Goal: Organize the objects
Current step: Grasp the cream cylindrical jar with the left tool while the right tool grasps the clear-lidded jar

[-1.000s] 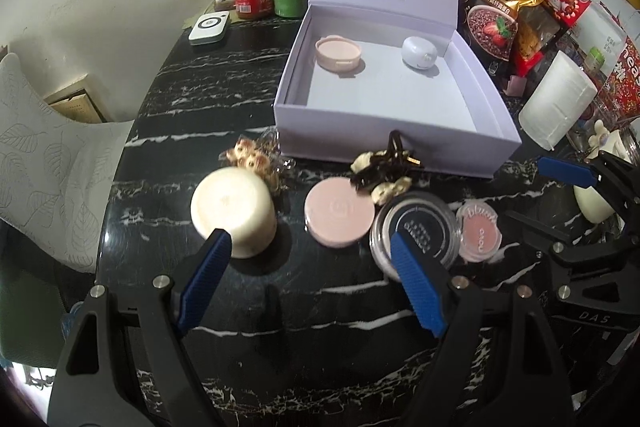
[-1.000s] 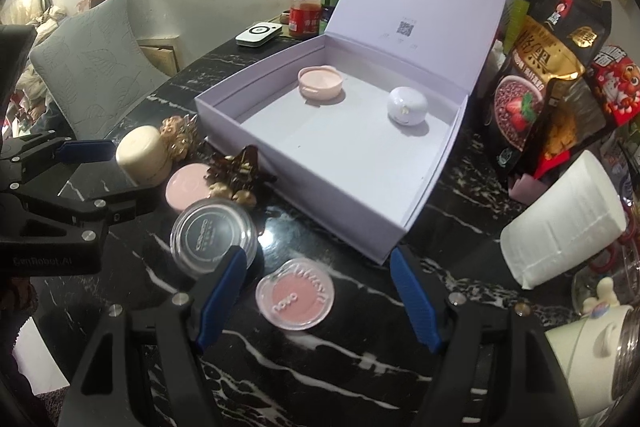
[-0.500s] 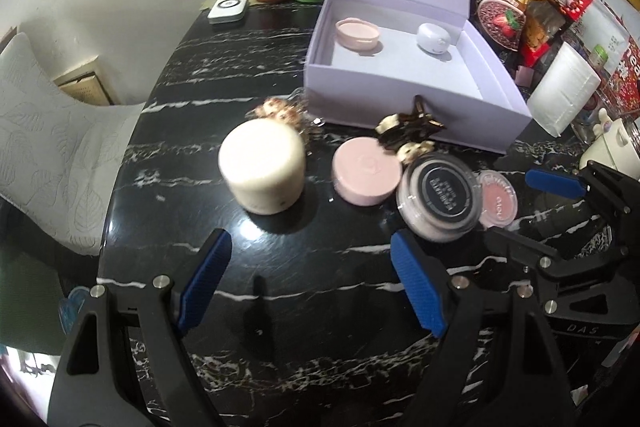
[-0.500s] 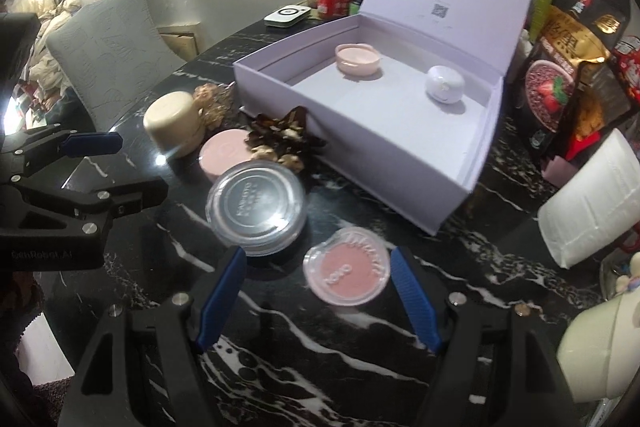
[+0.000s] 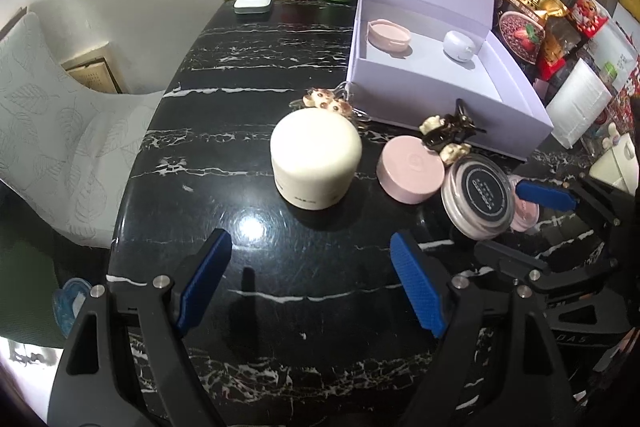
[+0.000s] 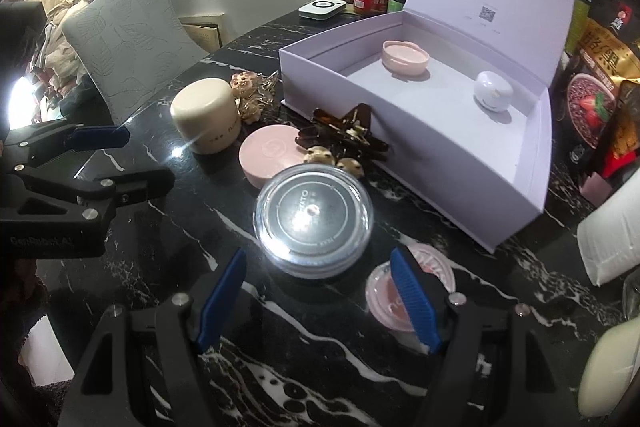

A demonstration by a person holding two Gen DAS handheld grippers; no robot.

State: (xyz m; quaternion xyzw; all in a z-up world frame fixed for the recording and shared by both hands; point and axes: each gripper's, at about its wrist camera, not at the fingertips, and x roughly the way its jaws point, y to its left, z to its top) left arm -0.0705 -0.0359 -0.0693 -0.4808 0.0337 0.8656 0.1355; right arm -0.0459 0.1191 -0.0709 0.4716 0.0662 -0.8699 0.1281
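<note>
Clear plastic with a dark, printed lid: that is the round jar (image 6: 314, 223) sitting straight ahead of your right gripper (image 6: 320, 301), and it looks to be the piece in hand. Your jaws stand wide apart and empty, a little short of it, the jar centred in the gap. Come forward low and level so the blue pads meet the side wall below the lid, not the lid's rim, and close gently; the wall is smooth and glossy and may slip. Mind your right-hand finger: it already overlaps the small pink compact (image 6: 404, 291) lying flat beside the jar, so keep from nudging that aside as you advance.

Just behind the jar, touching or nearly so, lie a dark hair claw (image 6: 344, 137) and a flat pink round case (image 6: 272, 155); lift straight up before you travel. The lilac box (image 6: 400, 143) waits open behind them, lid propped upright, with a pink dish (image 6: 405, 55) and a white pod (image 6: 493, 91) near its back wall and bare floor in front.

Your left gripper (image 5: 308, 287) is likewise parted and empty, aimed at the cream jar (image 5: 316, 157), which stands upright on the black marble bench (image 5: 248, 39). A beaded trinket (image 5: 326, 101) sits behind it; I cannot tell whether they touch
</note>
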